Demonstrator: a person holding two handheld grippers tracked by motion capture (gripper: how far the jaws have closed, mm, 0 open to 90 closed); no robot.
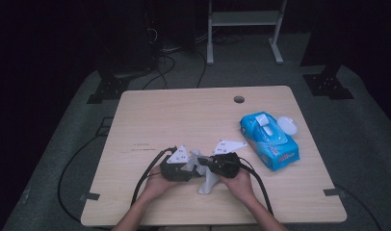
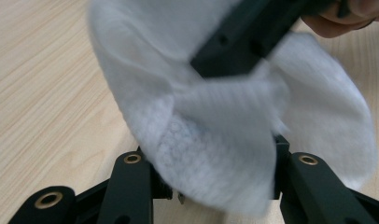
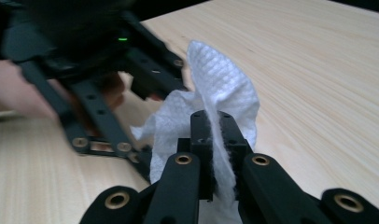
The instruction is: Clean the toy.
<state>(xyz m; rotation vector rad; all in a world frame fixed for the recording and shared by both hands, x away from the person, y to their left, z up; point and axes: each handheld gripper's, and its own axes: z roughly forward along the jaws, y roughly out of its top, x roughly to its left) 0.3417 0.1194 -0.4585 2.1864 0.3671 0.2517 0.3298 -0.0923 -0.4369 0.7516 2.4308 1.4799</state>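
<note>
Pale wood table (image 1: 184,115), near edge: left gripper (image 1: 189,169) and right gripper (image 1: 202,163) both clench one white wipe (image 1: 209,180). Limp, light and tearable, it probably handles best pinched at opposite edges.

Both forearms came in over the near edge of the tabletop (image 1: 150,110), hands side by side. The left gripper (image 1: 184,166) and the right gripper (image 1: 209,163) pointed inward at each other, tips almost meeting. Each had its jaws clamped on the white wipe (image 1: 209,182) between them, above the tabletop.
</note>
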